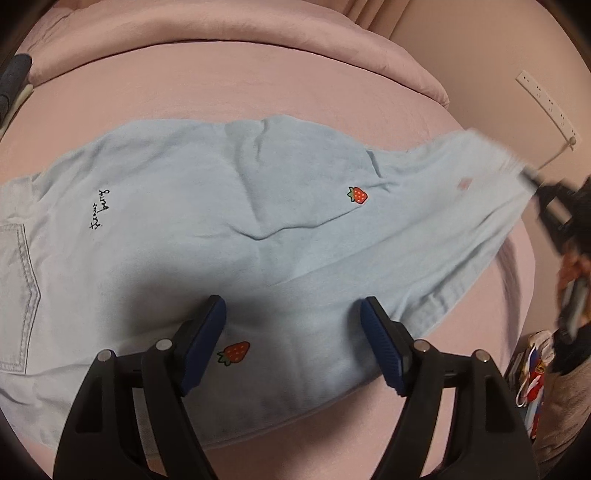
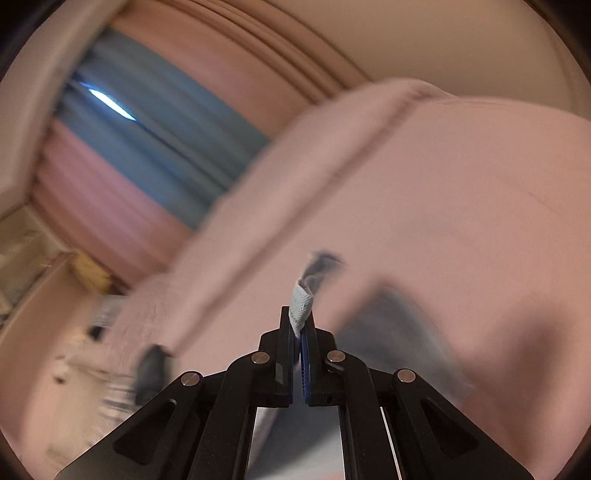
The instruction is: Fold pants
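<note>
Light blue pants (image 1: 221,206) with strawberry prints lie spread across a pink bed (image 1: 258,85). My left gripper (image 1: 293,314) is open, its blue pads just above the near leg, holding nothing. My right gripper (image 2: 300,325) is shut on a fold of the pants' hem (image 2: 303,302). In the left wrist view the right gripper (image 1: 535,184) is blurred at the right and lifts the far leg's end (image 1: 480,162) off the bed. The right wrist view is motion-blurred.
A pink pillow or duvet roll (image 1: 258,33) lies along the far side of the bed. A white power strip (image 1: 546,99) hangs on the wall at right. Colourful clutter (image 1: 532,373) sits beside the bed at lower right. Blue and pink curtains (image 2: 147,140) show behind.
</note>
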The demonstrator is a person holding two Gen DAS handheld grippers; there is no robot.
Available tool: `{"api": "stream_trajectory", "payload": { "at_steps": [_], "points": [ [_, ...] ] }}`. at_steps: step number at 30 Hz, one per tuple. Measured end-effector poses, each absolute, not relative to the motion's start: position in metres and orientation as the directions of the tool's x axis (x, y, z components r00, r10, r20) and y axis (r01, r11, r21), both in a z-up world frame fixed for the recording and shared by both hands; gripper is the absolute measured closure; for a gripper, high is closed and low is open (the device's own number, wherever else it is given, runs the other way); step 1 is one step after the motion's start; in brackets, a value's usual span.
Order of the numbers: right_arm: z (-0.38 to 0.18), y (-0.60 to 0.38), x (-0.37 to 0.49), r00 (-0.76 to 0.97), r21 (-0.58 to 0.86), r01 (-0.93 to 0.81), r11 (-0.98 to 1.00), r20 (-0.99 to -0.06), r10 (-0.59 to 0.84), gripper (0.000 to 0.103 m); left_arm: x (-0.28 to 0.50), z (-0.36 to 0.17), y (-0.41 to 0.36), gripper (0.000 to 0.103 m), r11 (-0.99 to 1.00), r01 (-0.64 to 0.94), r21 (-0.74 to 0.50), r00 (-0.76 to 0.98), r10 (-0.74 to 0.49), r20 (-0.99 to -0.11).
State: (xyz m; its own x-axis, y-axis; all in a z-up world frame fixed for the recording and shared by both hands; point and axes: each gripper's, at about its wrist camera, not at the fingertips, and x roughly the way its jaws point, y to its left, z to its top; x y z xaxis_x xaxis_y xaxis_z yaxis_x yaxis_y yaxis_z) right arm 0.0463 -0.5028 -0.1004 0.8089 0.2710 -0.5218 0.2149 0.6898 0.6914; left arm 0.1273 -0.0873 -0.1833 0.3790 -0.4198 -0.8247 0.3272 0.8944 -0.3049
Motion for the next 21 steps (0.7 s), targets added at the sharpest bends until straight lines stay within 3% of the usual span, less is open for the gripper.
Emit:
{"api": "stream_trajectory", "payload": {
  "at_steps": [4, 8, 10, 12, 14, 19, 21],
  "points": [
    [-0.173, -0.525, 0.044, 0.714, 0.705, 0.376, 0.601, -0.634, 0.297, 0.098, 0.127, -0.183, -0.094, 0.028, 0.899, 0.354, -0.260, 0.382, -0.393, -0.837],
    [-0.171, -0.531, 0.037, 0.725, 0.726, 0.402, 0.558, -0.624, 0.291, 0.098, 0.129, -0.181, -0.094, 0.028, 0.900, 0.351, -0.260, 0.379, -0.390, -0.839],
    [-0.152, -0.532, 0.030, 0.734, 0.664, 0.424, 0.616, -0.650, 0.195, 0.087, 0.131, -0.174, -0.091, 0.028, 0.898, 0.345, -0.272, 0.385, -0.400, -0.832],
    [-0.126, -0.527, 0.028, 0.733, 0.535, 0.455, 0.712, -0.679, 0.041, 0.062, 0.136, -0.164, -0.087, 0.028, 0.893, 0.346, -0.287, 0.408, -0.418, -0.811],
    [-0.108, -0.515, 0.033, 0.756, 0.506, 0.381, 0.774, -0.652, 0.054, 0.062, 0.144, -0.155, -0.086, 0.028, 0.881, 0.349, -0.320, 0.416, -0.452, -0.789],
    [-0.102, -0.434, 0.083, 0.663, 0.448, 0.035, 0.893, -0.679, 0.315, 0.062, 0.183, -0.152, -0.111, 0.029, 0.866, 0.360, -0.347, 0.396, -0.479, -0.783],
    [-0.105, -0.397, 0.107, 0.610, 0.387, -0.065, 0.920, -0.714, 0.343, 0.069, 0.201, -0.161, -0.123, 0.032, 0.860, 0.356, -0.365, 0.369, -0.488, -0.791]
  ]
}}
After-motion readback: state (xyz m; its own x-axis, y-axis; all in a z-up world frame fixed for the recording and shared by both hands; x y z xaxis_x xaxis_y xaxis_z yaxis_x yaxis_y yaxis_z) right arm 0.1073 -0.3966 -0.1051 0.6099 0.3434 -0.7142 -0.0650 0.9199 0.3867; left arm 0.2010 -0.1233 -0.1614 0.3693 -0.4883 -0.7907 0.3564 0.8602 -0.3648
